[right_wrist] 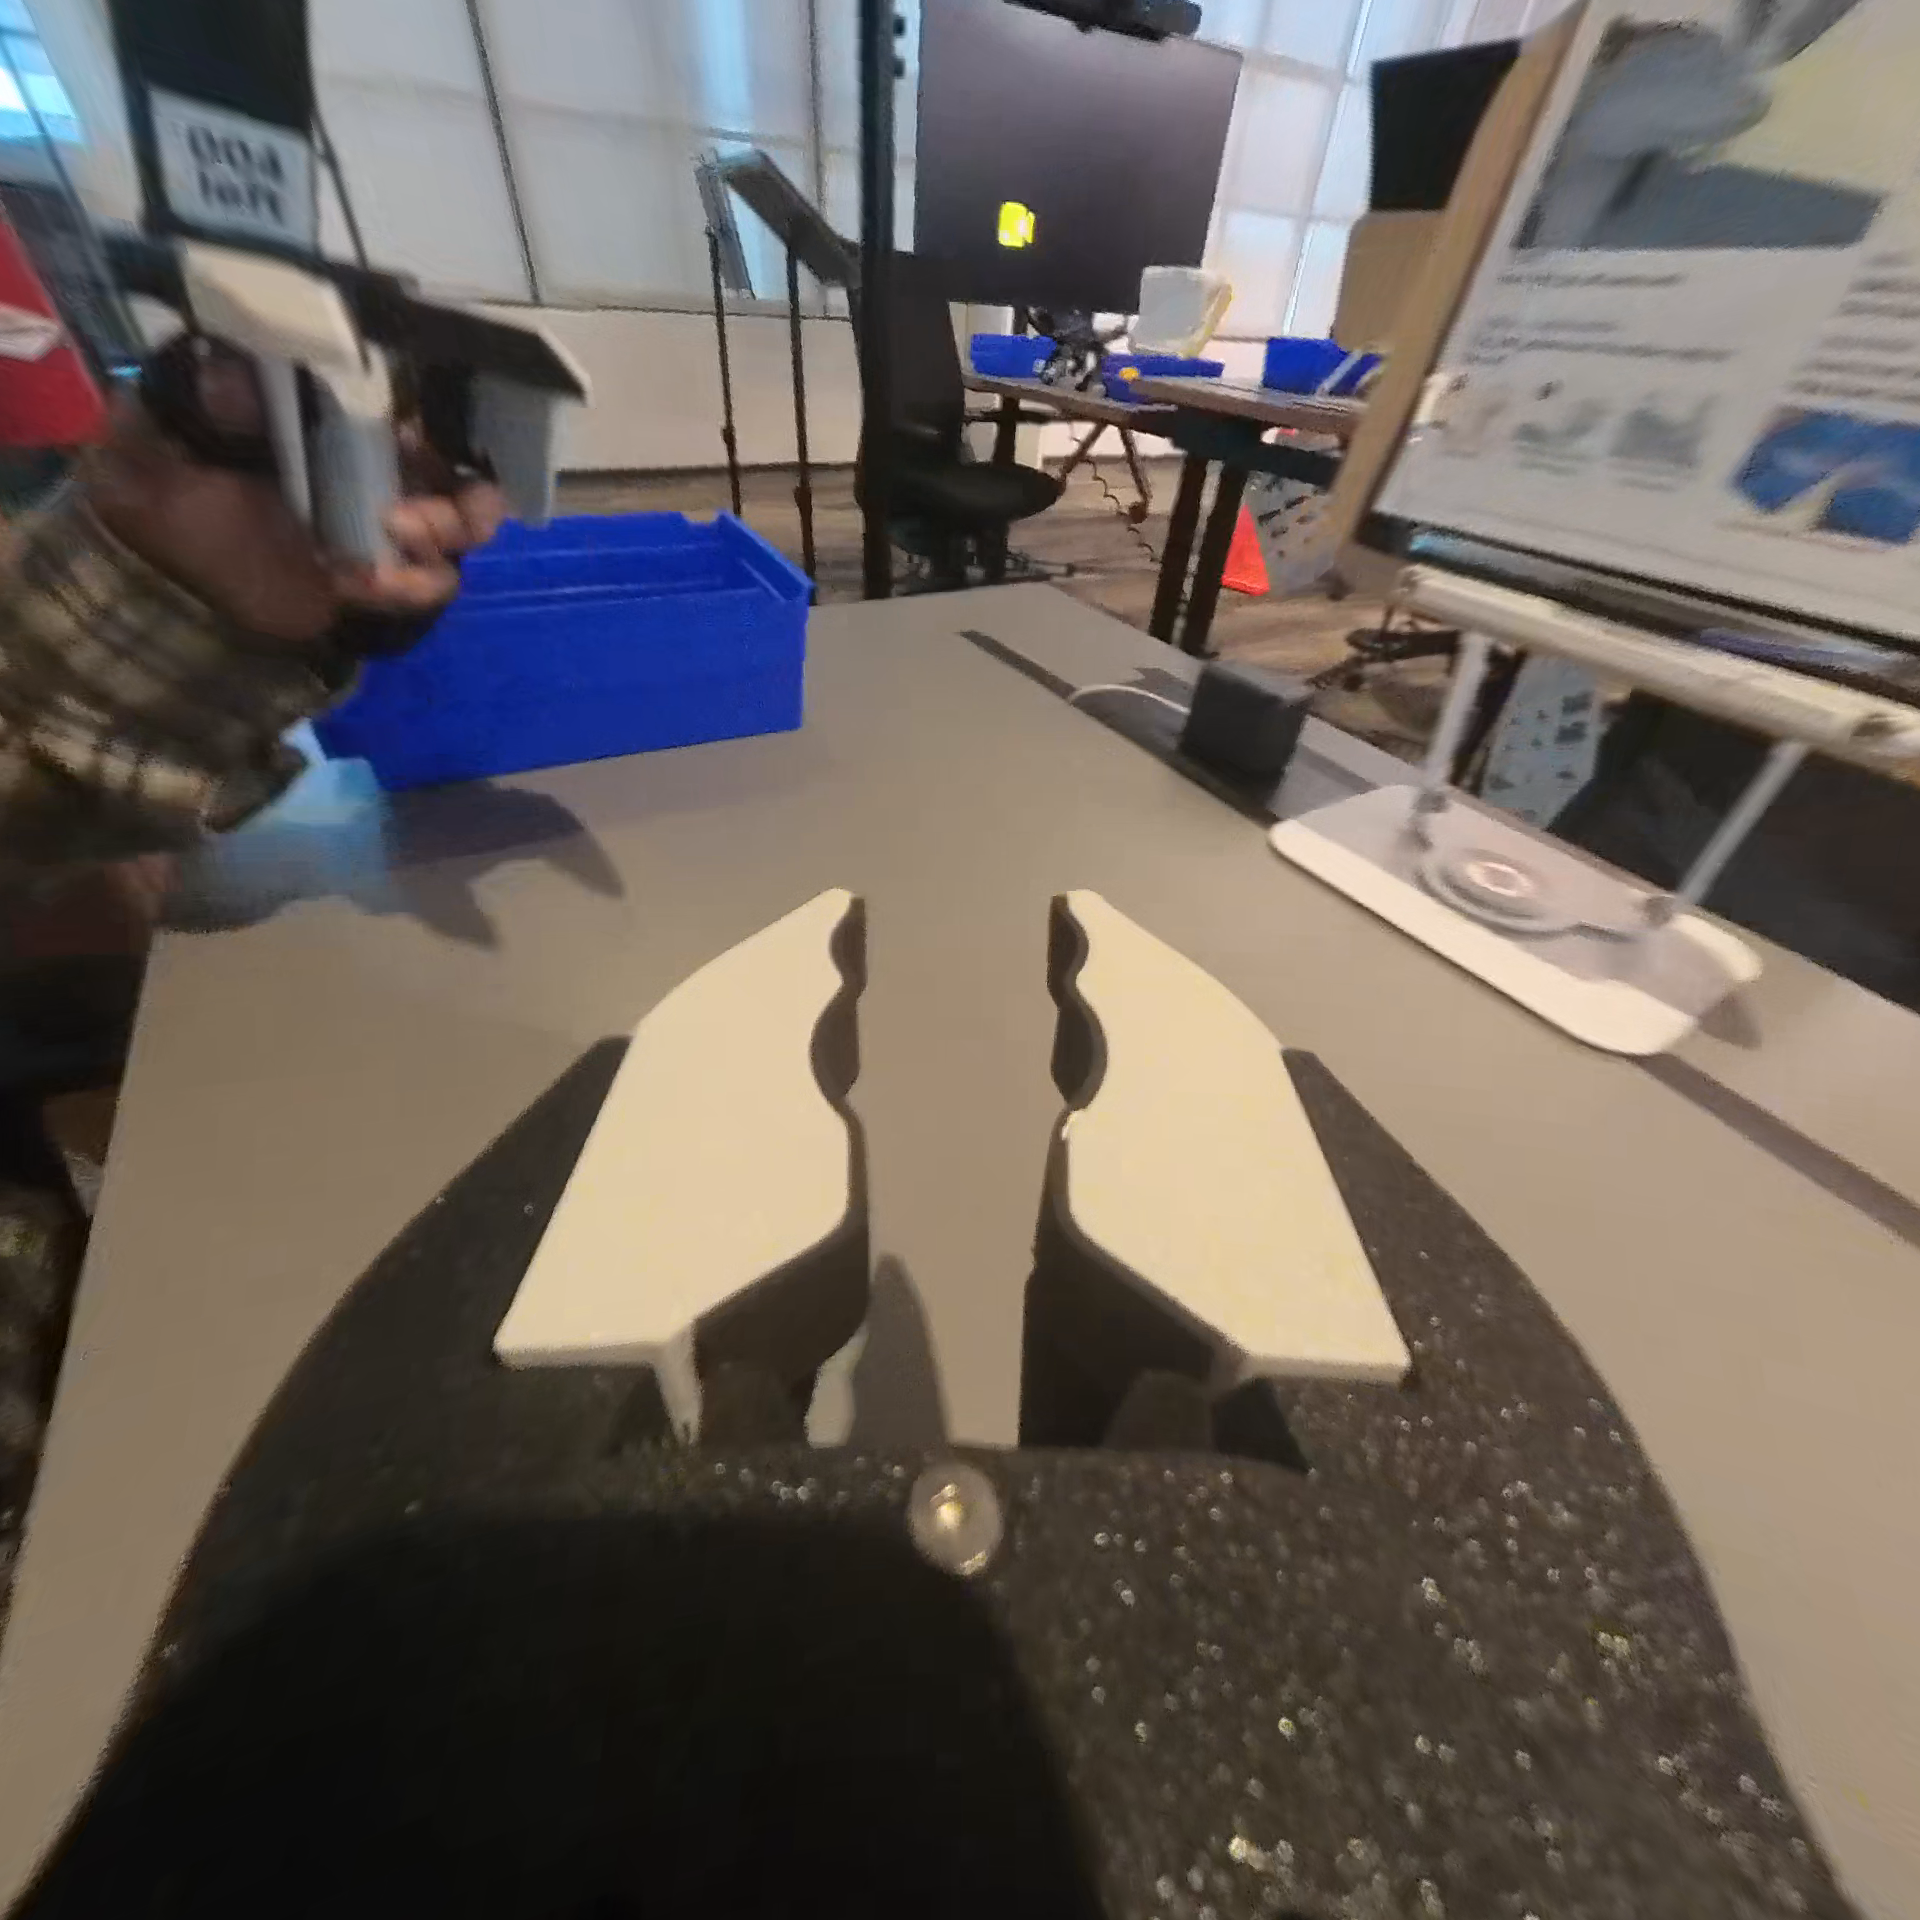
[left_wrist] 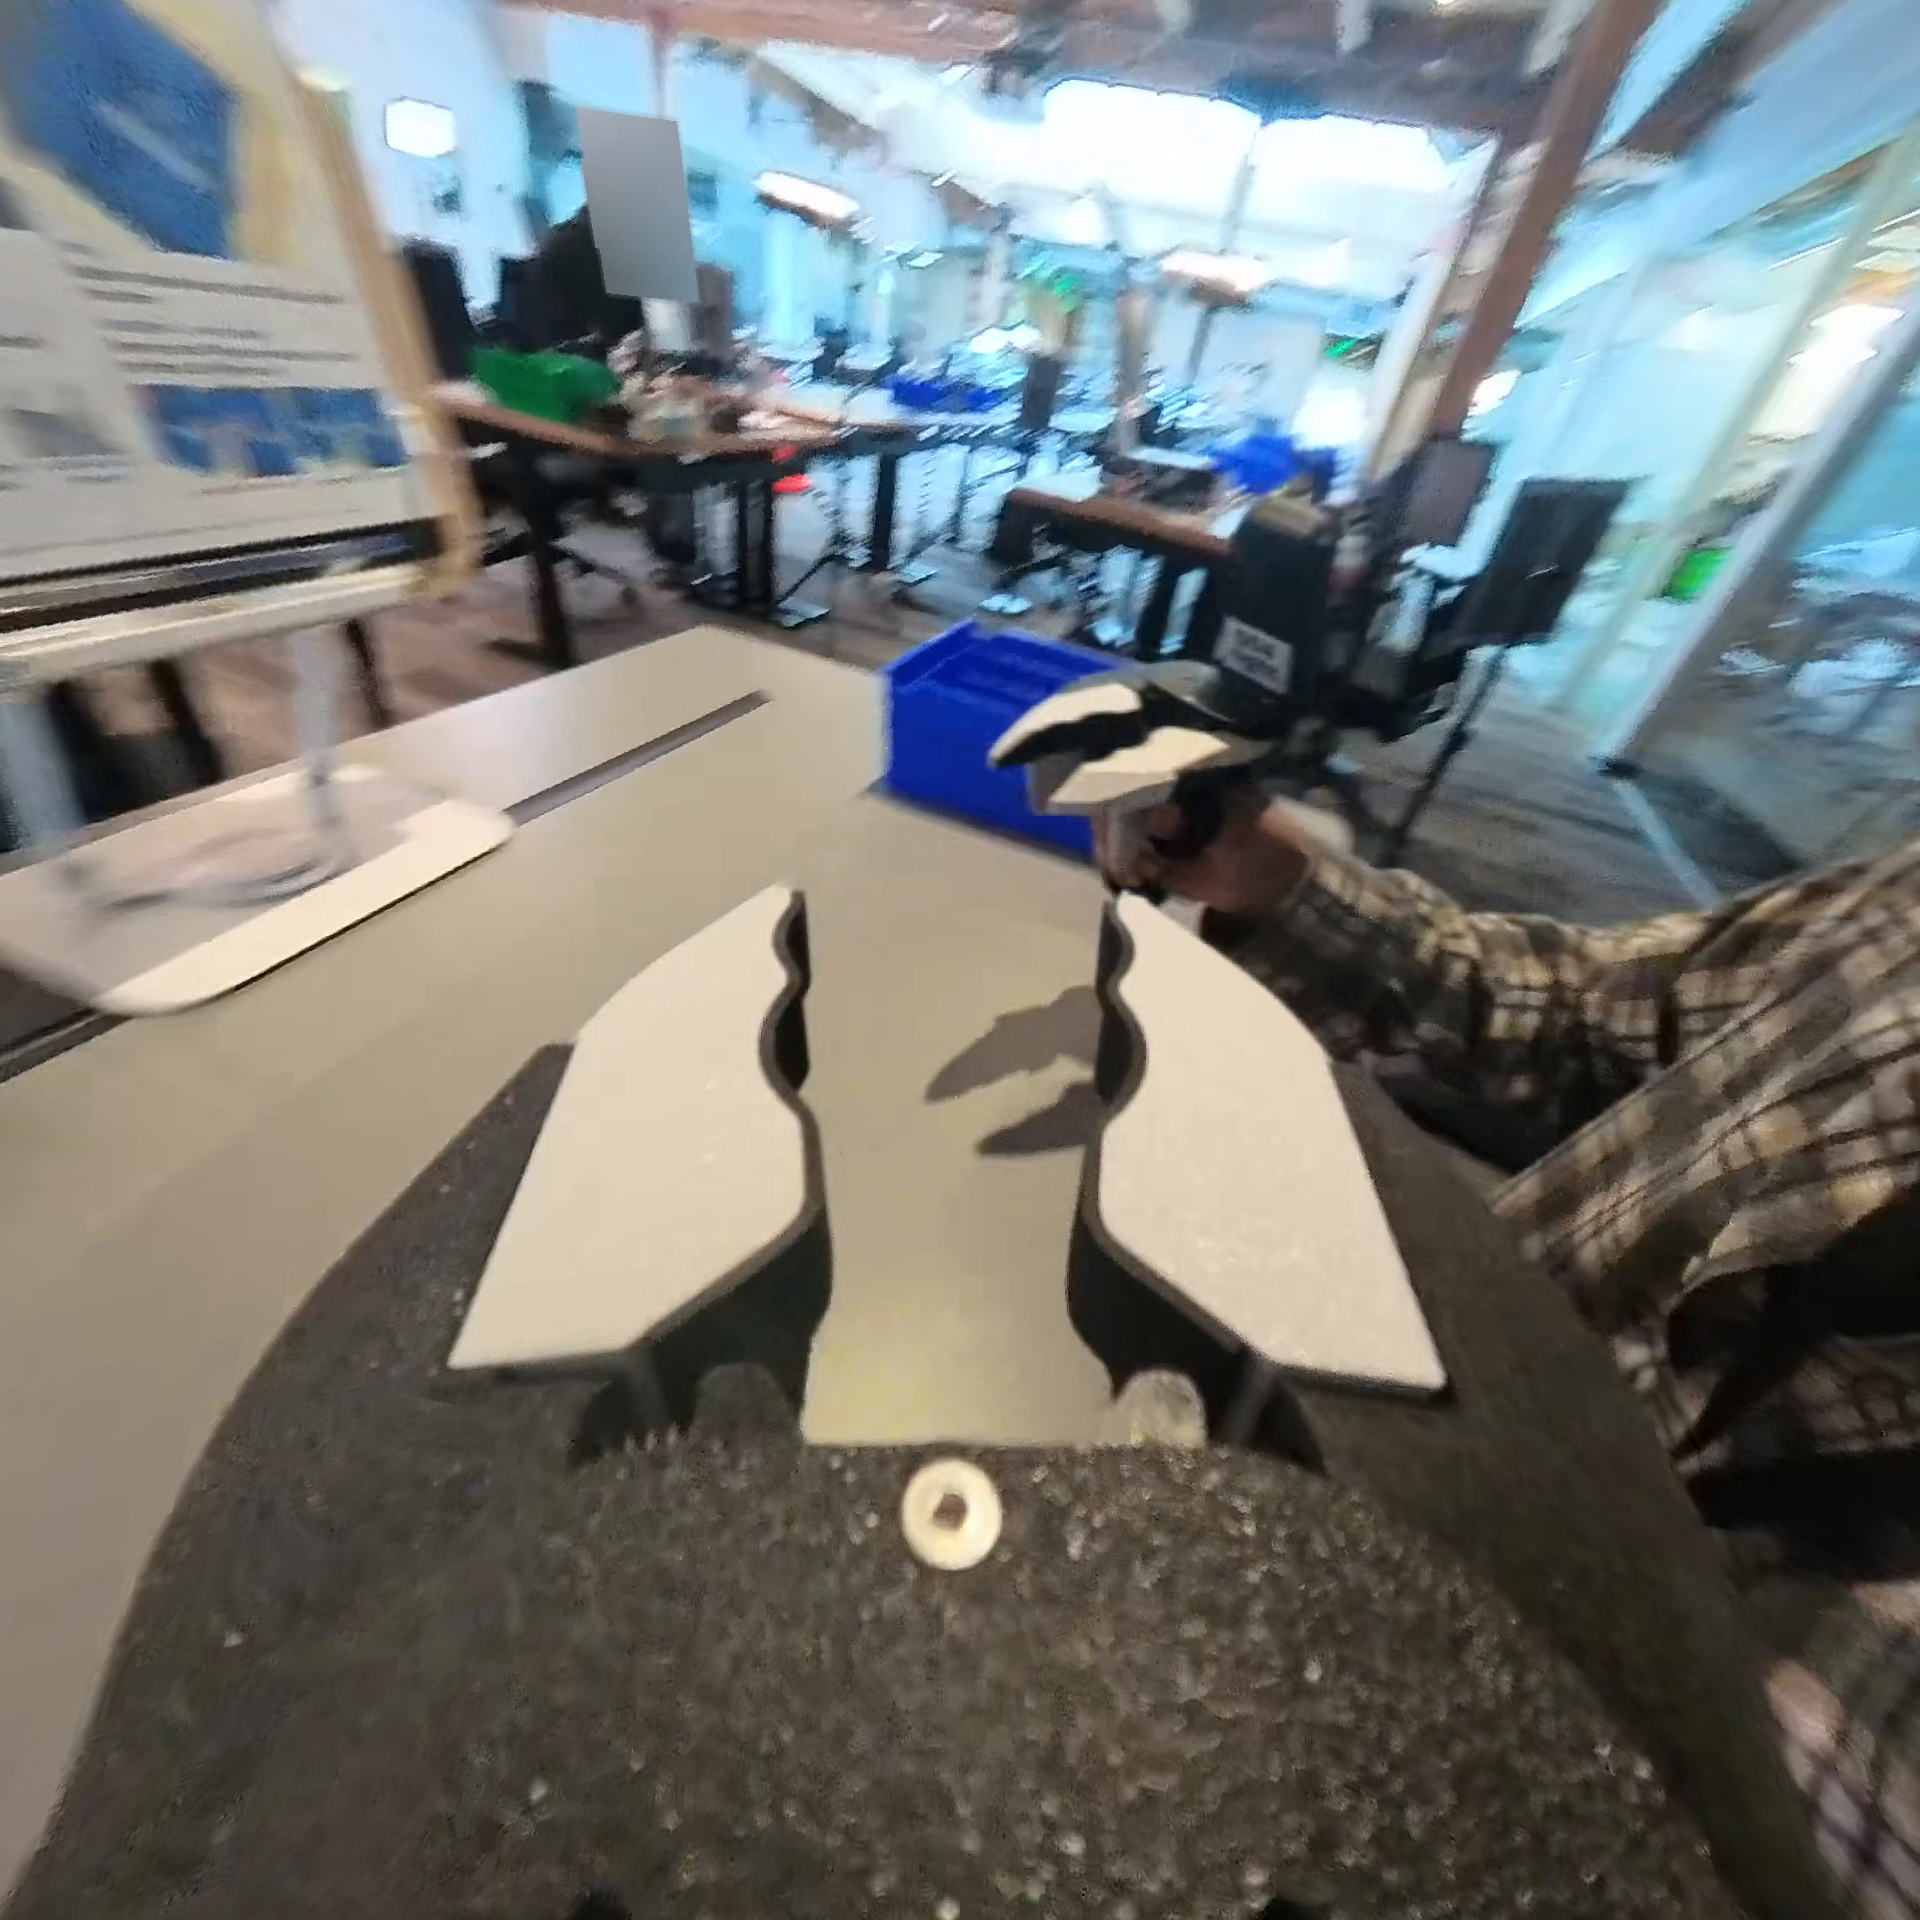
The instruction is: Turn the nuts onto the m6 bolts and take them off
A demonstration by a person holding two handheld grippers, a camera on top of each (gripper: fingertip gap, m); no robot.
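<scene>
My left gripper (left_wrist: 951,909) is open above the grey table (left_wrist: 364,1039), with only bare table between its white fingers. My right gripper (right_wrist: 956,904) is open too, with nothing between its fingers. The right gripper also shows in the left wrist view (left_wrist: 1081,753), held by a hand in a plaid sleeve in front of the blue bin (left_wrist: 966,717). The left gripper shows at the upper left of the right wrist view (right_wrist: 468,395), above the blue bin (right_wrist: 592,665). No nuts or bolts are in view.
A white stand base (right_wrist: 1507,914) holding a poster board (right_wrist: 1683,312) sits at the table's edge. A small dark block (right_wrist: 1247,717) stands on the table's slot. A light blue object (right_wrist: 322,821) lies beside the bin. Desks, chairs and a monitor stand behind. My right fingertips sit around 20 cm from my left ones.
</scene>
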